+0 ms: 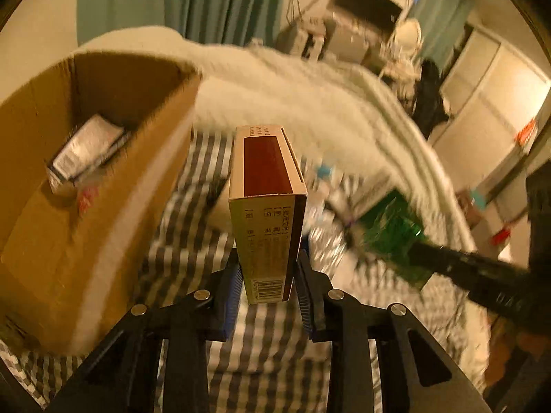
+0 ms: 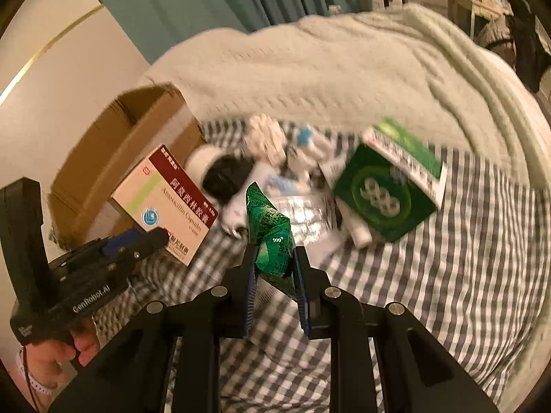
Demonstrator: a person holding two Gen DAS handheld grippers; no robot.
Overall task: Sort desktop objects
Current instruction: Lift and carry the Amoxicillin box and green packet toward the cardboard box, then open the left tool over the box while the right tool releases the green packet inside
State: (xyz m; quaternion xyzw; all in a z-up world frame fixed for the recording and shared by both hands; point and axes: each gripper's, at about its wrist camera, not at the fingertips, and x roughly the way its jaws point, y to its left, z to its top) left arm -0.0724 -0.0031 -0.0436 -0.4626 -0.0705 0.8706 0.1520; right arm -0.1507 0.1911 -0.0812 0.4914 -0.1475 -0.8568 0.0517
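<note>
My left hand-held gripper (image 1: 268, 272) clamps the medicine box (image 1: 267, 203) by its end, clear of the bed, beside the cardboard box (image 1: 103, 158). My right hand-held gripper (image 2: 273, 268) pinches a green sachet (image 2: 272, 234), presumably bound there too.

Each hand-held gripper is matte black plastic. The left hand-held gripper (image 1: 268, 289) has two angular finger arms with round silver screw heads and blue ribbed pads (image 1: 233, 296) on the inner faces. The right hand-held gripper (image 2: 275, 275) is built alike. Seen from the right wrist, the left unit's body bears white lettering "GenRobot.AI". The person's hand (image 2: 51, 354) wears a pale wristband (image 2: 34, 383).
</note>
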